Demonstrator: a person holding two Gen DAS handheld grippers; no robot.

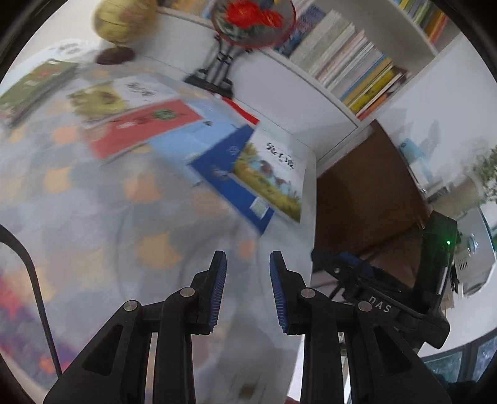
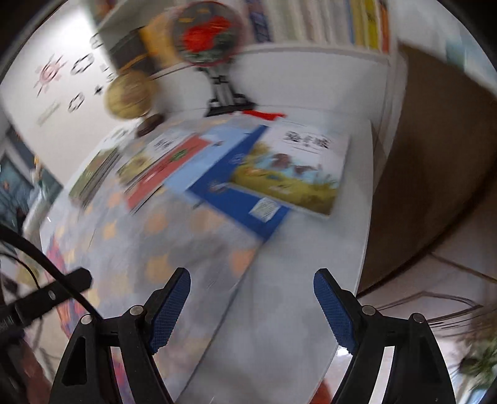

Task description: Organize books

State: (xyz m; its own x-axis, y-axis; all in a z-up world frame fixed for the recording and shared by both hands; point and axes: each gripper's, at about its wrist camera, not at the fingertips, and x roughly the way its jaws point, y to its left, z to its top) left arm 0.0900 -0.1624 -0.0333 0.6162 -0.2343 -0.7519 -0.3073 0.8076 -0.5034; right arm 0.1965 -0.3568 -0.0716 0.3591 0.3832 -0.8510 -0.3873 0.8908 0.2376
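Books (image 1: 174,124) lie fanned, overlapping, covers up; left claw (image 1: 248,264) narrow, right claw (image 2: 251,279) wide, both empty.

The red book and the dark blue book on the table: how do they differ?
The red book lies uncovered on top, while the dark blue book is partly hidden under a white picture book. The red one sits nearer the globe; the blue one sits nearer the table's edge. The blue one shows a pale label at its corner; none can be made out on the red one. Both lie flat, overlapping a light blue book.
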